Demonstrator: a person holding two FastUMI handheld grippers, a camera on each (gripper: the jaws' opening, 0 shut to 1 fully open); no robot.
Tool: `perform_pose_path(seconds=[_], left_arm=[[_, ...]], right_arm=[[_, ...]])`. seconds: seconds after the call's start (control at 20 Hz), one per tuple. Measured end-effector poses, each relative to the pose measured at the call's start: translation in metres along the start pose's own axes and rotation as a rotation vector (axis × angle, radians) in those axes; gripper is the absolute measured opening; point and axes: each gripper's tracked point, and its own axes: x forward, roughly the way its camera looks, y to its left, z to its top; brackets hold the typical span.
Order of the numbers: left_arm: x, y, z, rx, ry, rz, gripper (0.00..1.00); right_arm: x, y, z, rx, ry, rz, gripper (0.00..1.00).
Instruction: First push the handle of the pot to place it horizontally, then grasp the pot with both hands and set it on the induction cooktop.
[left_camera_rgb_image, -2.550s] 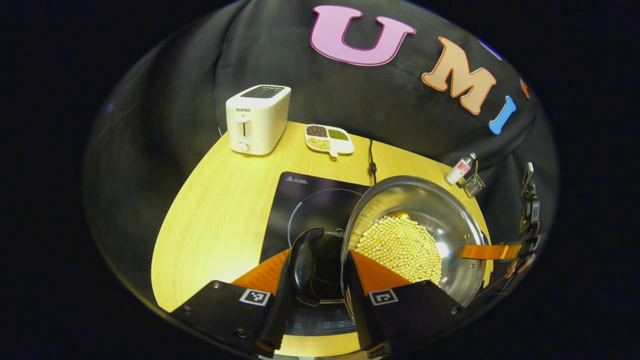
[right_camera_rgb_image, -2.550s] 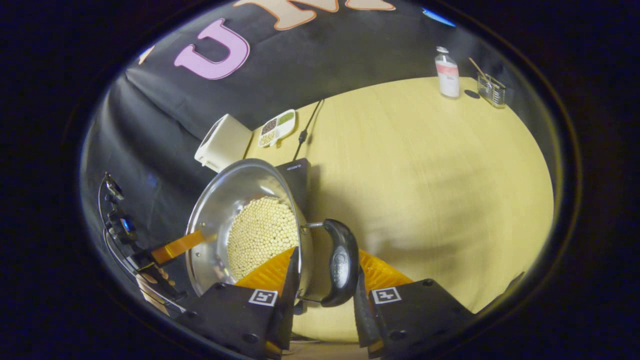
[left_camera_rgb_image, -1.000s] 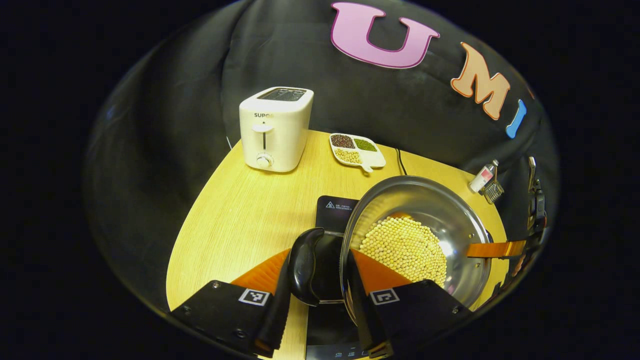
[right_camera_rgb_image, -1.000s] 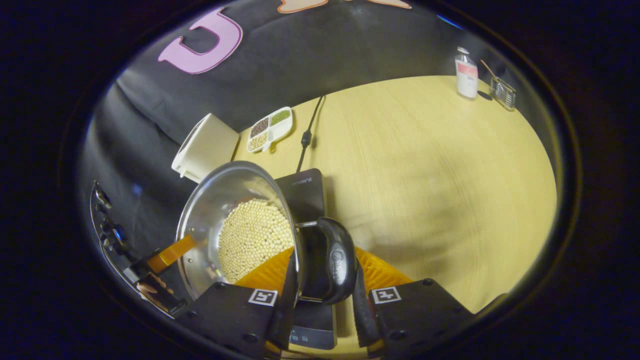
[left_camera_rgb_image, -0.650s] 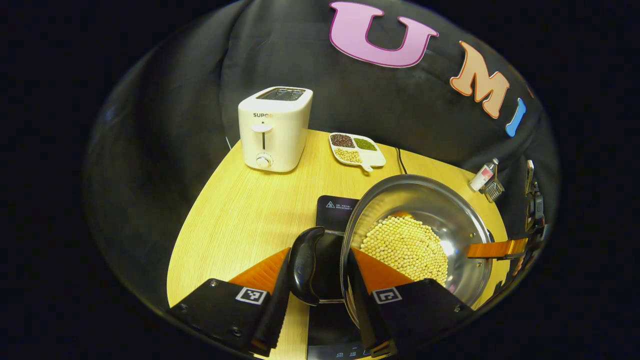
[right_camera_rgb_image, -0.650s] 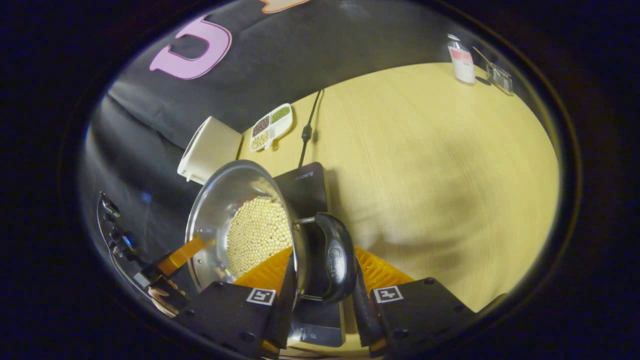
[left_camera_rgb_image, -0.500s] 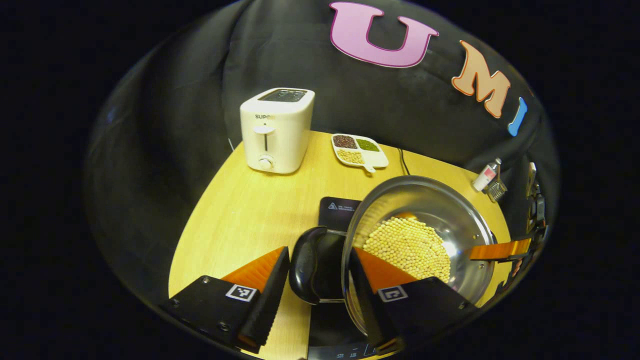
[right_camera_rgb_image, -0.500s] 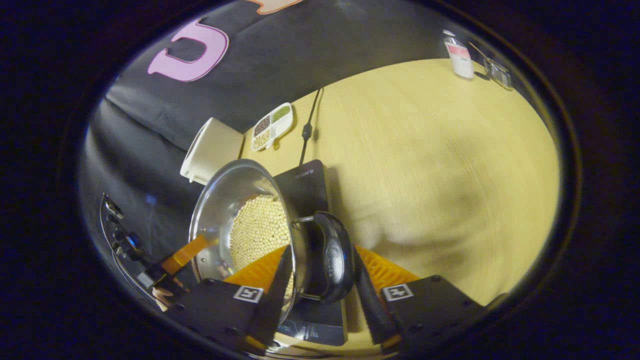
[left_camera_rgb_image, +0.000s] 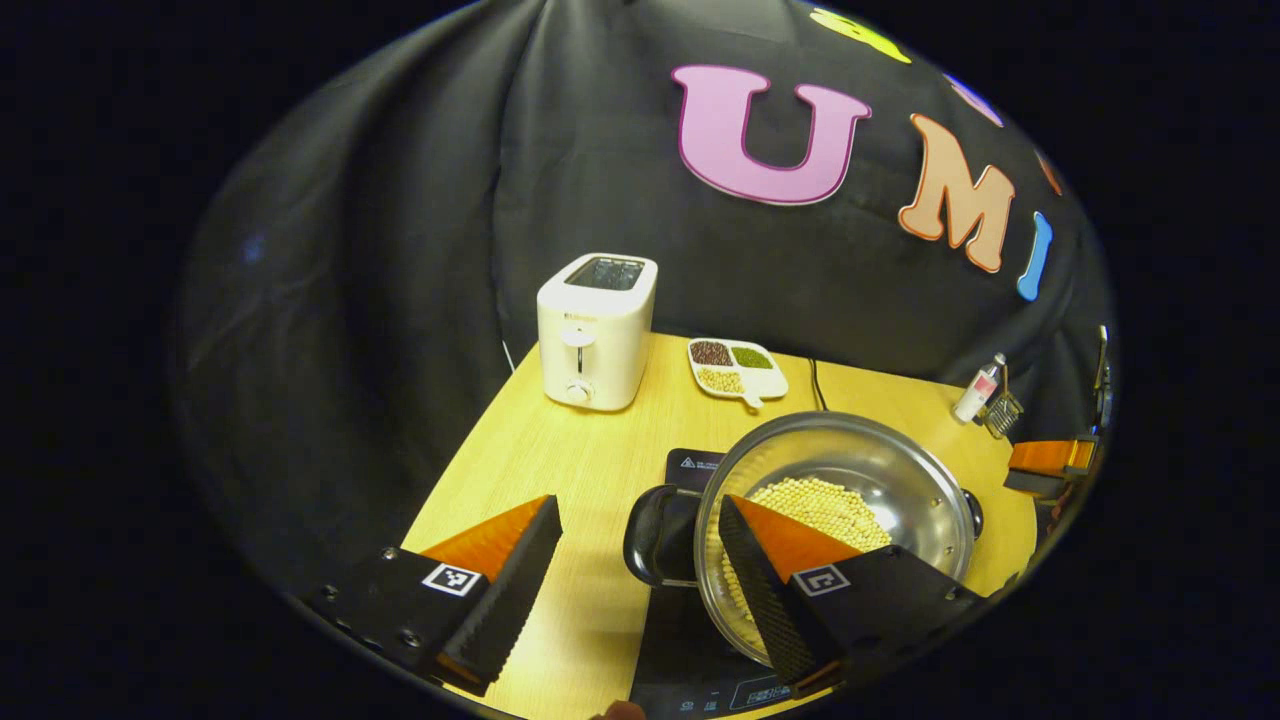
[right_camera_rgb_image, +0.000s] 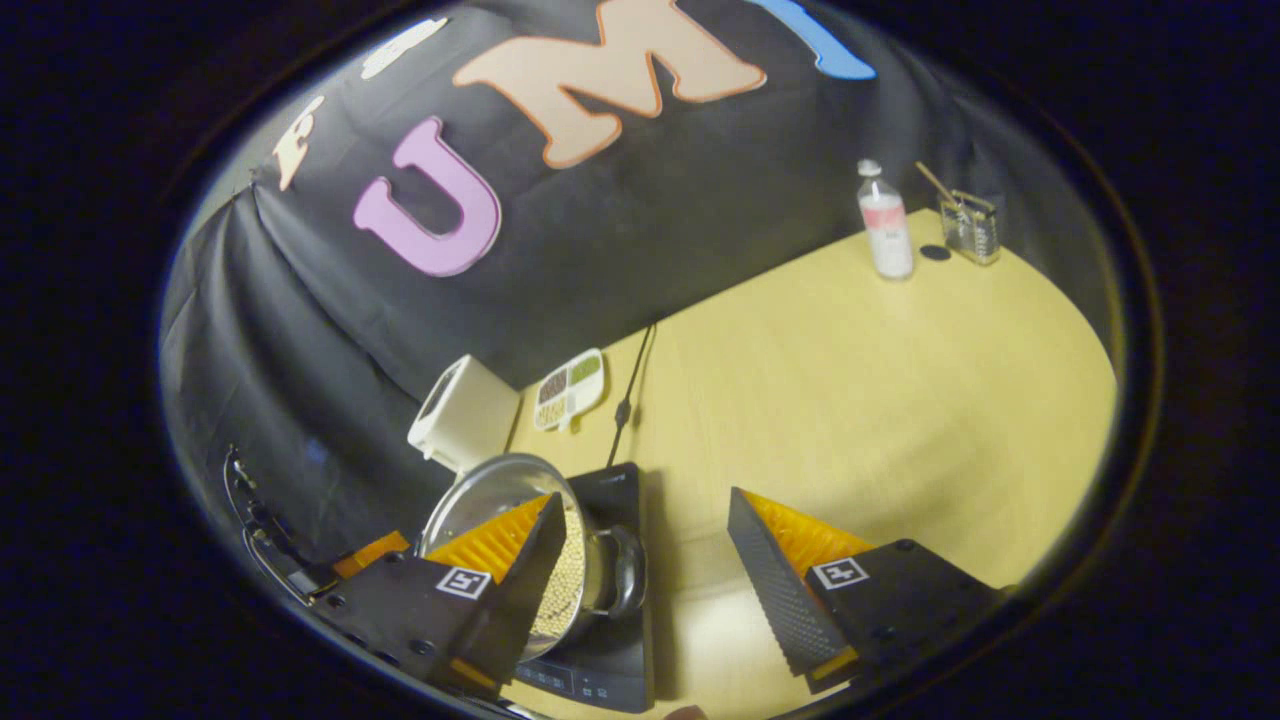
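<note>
The pot (left_camera_rgb_image: 840, 500) sits on the cooktop (left_camera_rgb_image: 690, 640), seemingly square, and both hand-held grippers, left (left_camera_rgb_image: 640, 570) and right (right_camera_rgb_image: 640, 570), gape empty, so draw straight back without clipping its handles (left_camera_rgb_image: 655, 535).

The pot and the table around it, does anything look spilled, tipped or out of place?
Nothing stands out. The pot sits level on the induction cooktop with its beans inside, none on the table. Both tongs, left and right, are open and clear of the handles. The toaster and bottle stand upright.
</note>
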Motion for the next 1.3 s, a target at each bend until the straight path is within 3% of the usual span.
perform_pose_path(seconds=[0.1, 0.15, 0.2, 0.25, 0.3, 0.4, 0.45, 0.5, 0.55, 0.75, 0.8, 0.95, 1.1, 1.3], left_arm=[[-0.018, -0.011, 0.01, 0.005, -0.043, -0.001, 0.99], [-0.028, -0.016, 0.017, 0.014, -0.067, 0.003, 0.97], [-0.038, -0.021, 0.022, 0.019, -0.089, 0.007, 0.96], [-0.048, -0.03, 0.028, 0.019, -0.117, 0.009, 0.96], [-0.058, -0.039, 0.033, 0.018, -0.141, 0.009, 0.96], [-0.077, -0.059, 0.047, 0.023, -0.188, 0.013, 0.97], [-0.089, -0.07, 0.053, 0.029, -0.211, 0.016, 0.96], [-0.099, -0.078, 0.059, 0.033, -0.23, 0.024, 0.96], [-0.112, -0.089, 0.067, 0.033, -0.252, 0.025, 0.96], [-0.157, -0.131, 0.109, 0.052, -0.393, 0.059, 0.94], [-0.168, -0.139, 0.12, 0.073, -0.433, 0.067, 0.96], [-0.196, -0.165, 0.144, 0.17, -0.518, 0.098, 0.93], [-0.211, -0.195, 0.145, 0.205, -0.539, 0.103, 0.96], [-0.216, -0.233, 0.126, 0.168, -0.512, 0.075, 0.96]], right_arm=[[-0.024, -0.008, 0.016, -0.013, -0.069, -0.024, 0.91], [-0.036, -0.012, 0.025, -0.029, -0.107, -0.039, 1.0], [-0.05, -0.015, 0.031, -0.048, -0.142, -0.056, 0.91], [-0.064, -0.016, 0.039, -0.07, -0.176, -0.069, 0.91], [-0.079, -0.017, 0.046, -0.091, -0.209, -0.084, 1.0], [-0.106, -0.014, 0.067, -0.125, -0.294, -0.102, 0.99], [-0.12, -0.012, 0.079, -0.136, -0.336, -0.107, 0.91], [-0.133, -0.01, 0.091, -0.145, -0.372, -0.105, 0.91], [-0.148, -0.008, 0.103, -0.152, -0.409, -0.099, 0.99], [-0.203, 0.003, 0.146, -0.2, -0.531, -0.066, 1.0], [-0.215, 0.006, 0.155, -0.215, -0.554, -0.054, 0.92], [-0.249, 0.014, 0.179, -0.262, -0.624, -0.026, 0.92], [-0.288, 0.01, 0.189, -0.305, -0.662, 0.001, 0.92], [-0.306, -0.021, 0.183, -0.354, -0.664, -0.017, 0.91]])
